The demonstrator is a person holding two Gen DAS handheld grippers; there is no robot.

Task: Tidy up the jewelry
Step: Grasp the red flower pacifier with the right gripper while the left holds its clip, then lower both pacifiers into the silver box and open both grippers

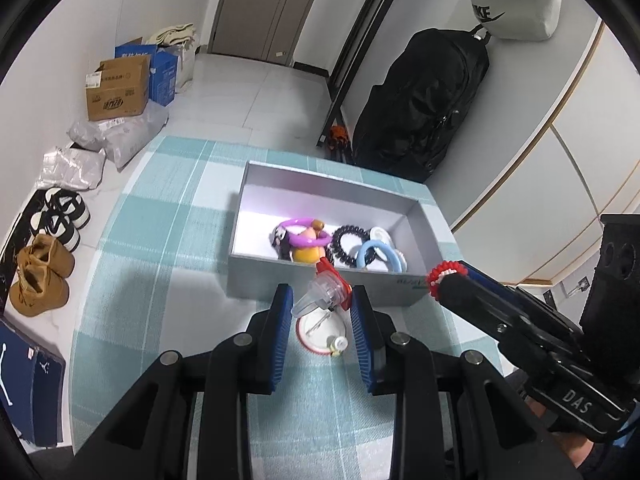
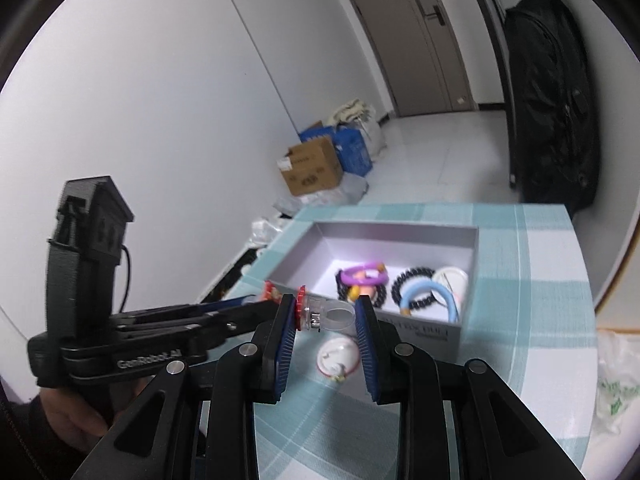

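Each gripper holds a toy ring, a clear plastic band topped with a red frilly disc. The left gripper point(image 1: 320, 300) has its blue pads closed on one clear ring point(image 1: 320, 298), whose band tilts down to the left while its red top points toward the box. The right gripper point(image 2: 326, 316) clamps a second clear ring point(image 2: 320, 314) lying sideways between its pads, the red disc against the left pad and the open band toward the right one. Both rings hang just above the checked teal tablecloth point(image 1: 160, 240), close to the near wall of the box.

On the cloth beneath the grippers lies a small round white lid-like piece with a red rim point(image 1: 320, 334).

The grey cardboard box point(image 1: 256, 276) stands open on the table. Its things are gathered toward the near right end: a purple ring-shaped band point(image 1: 304, 236) resting on a yellow and pink toy point(image 1: 306, 254), a black coiled hair tie point(image 1: 346, 246) beside it, a light blue loop point(image 1: 378, 254) overlapping the tie, and a white round piece point(image 1: 380, 234) behind the loop. The far left part of the box floor lies bare.
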